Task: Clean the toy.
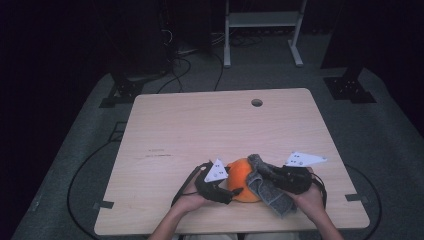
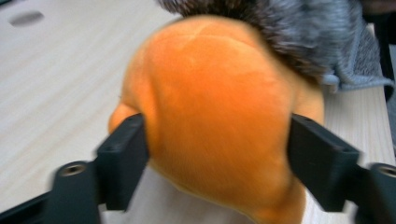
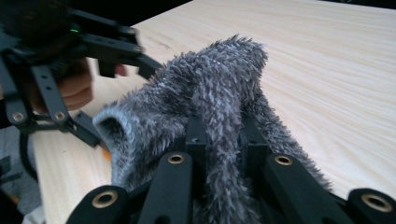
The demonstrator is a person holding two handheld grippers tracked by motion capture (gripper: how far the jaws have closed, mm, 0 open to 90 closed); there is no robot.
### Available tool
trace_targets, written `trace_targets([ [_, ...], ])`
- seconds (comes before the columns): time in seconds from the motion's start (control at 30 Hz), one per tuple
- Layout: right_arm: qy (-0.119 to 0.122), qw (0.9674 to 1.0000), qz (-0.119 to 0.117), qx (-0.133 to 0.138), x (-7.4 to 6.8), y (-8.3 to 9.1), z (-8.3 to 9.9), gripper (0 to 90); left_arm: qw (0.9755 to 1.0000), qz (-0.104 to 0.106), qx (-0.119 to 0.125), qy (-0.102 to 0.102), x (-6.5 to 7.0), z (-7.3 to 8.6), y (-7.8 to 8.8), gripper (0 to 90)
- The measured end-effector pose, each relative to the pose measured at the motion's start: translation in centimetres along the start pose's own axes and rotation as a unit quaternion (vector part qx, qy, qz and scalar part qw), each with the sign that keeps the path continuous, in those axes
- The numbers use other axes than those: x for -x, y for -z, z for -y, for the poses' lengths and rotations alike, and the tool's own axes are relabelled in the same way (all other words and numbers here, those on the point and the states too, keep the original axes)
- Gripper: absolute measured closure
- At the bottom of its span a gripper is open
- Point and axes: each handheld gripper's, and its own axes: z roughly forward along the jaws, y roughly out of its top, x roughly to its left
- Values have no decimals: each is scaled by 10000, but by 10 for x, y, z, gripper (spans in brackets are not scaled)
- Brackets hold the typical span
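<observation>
An orange plush toy [image 1: 242,175] lies near the table's front edge. My left gripper [image 1: 233,192] comes at it from the left, and in the left gripper view its two black jaws press into the sides of the orange plush toy [image 2: 219,121], so the left gripper [image 2: 217,137] is shut on it. A grey fuzzy cloth [image 1: 267,187] drapes over the toy's right side. My right gripper [image 1: 267,175] is shut on a fold of the grey cloth [image 3: 210,88], pinched between the right gripper's [image 3: 224,135] jaws. The left gripper [image 3: 121,51] and its hand show beyond the cloth.
The wooden table [image 1: 200,125] has a round cable hole [image 1: 257,102] near its far edge. A white metal stand [image 1: 262,20] and dark equipment bases are on the floor behind, with cables trailing around the table.
</observation>
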Motion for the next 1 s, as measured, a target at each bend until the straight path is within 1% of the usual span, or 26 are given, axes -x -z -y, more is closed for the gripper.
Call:
trace_targets([
  [0.03, -53, 10000, 34, 26, 3, 1, 0, 775, 10000, -36, 56, -5, 0, -1, 2, 289],
  [0.07, -104, 9999, 84, 28, 6, 3, 1, 774, 9999, -24, 158, 16, 0, -2, 3, 303],
  [0.13, -170, 9996, 219, 13, 13, 7, 4, 774, 9992, 19, 397, 27, -1, -3, 6, 378],
  [0.17, -280, 9991, 313, -4, 18, 10, 6, 776, 9990, 21, 441, 58, -1, -4, 7, 404],
  [0.23, -270, 9990, 345, 12, 18, 11, 5, 776, 9994, -14, 353, 4, 0, -4, 5, 395],
  [0.27, -245, 9991, 351, 15, 16, 12, 3, 776, 9996, -26, 272, -25, 1, -3, 3, 380],
  [0.33, -93, 9995, 282, 70, 9, 13, -2, 776, 9997, -19, 252, -12, -1, -1, 3, 347],
  [0.37, 76, 9997, 235, -6, 2, 10, -5, 776, 9997, -81, 241, 38, -2, -2, 3, 199],
  [0.4, 76, 9997, 235, -6, 2, 10, -5, 776, 9996, -166, 168, 172, -5, -2, 2, 199],
  [0.43, 117, 9997, 195, -69, 2, 7, -4, 777, 9994, -213, 111, 262, -8, -2, 0, 126],
  [0.47, 94, 9998, 154, -107, 3, 6, -3, 776, 9991, -214, 93, 347, -9, -1, -1, 76],
  [0.5, 18, 9999, 13, -133, 6, 6, -1, 776, 9989, -160, 37, 437, -10, 0, -3, 39],
  [0.53, 18, 9999, 13, -133, 6, 6, -1, 776, 9985, -56, 23, 536, -10, 1, -6, 39],
  [0.57, 6, 9999, -5, -140, 7, 6, 0, 776, 9978, 120, 22, 648, -10, 2, -9, 44],
  [0.6, 11, 9999, 4, -155, 9, 7, 0, 775, 9978, 197, 68, 628, -10, 3, -10, 68],
  [0.63, -5, 9998, 34, -173, 10, 8, 0, 776, 9981, 221, 145, 555, -8, 2, -11, 111],
  [0.67, -27, 9998, 87, -180, 12, 10, 0, 776, 9987, 199, 180, 439, -6, 1, -10, 171],
  [0.7, -100, 9998, 88, -139, 12, 12, -2, 777, 9991, 165, 190, 344, -4, -1, -10, 205],
  [0.73, -132, 9999, 53, -75, 12, 16, -5, 778, 9994, 152, 160, 250, -2, -2, -10, 216],
  [0.77, -105, 9999, 4, 2, 10, 19, -8, 779, 9998, 130, 117, 63, 3, -3, -11, 220],
  [0.8, -26, 9999, -115, 89, 5, 22, -13, 779, 9997, 43, 123, -187, 9, -5, -12, 221],
  [0.83, 150, 9994, -250, 170, -6, 23, -20, 779, 9995, 6, 111, -298, 14, -7, -12, 220],
  [0.9, 408, 9982, -417, 117, -22, 18, -27, 779, 9981, -35, 2, -618, 25, -9, -15, 211],
  [0.93, 525, 9972, -523, -19, -31, 11, -28, 779, 9975, -67, -39, -702, 27, -9, -16, 207],
  [0.97, 776, 9955, -427, -330, -39, -2, -23, 779, 9962, -57, -216, -841, 29, -6, -16, 201],
  [1.0, 776, 9955, -427, -330, -39, -2, -23, 779, 9962, -57, -216, -841, 29, -6, -16, 201],
])
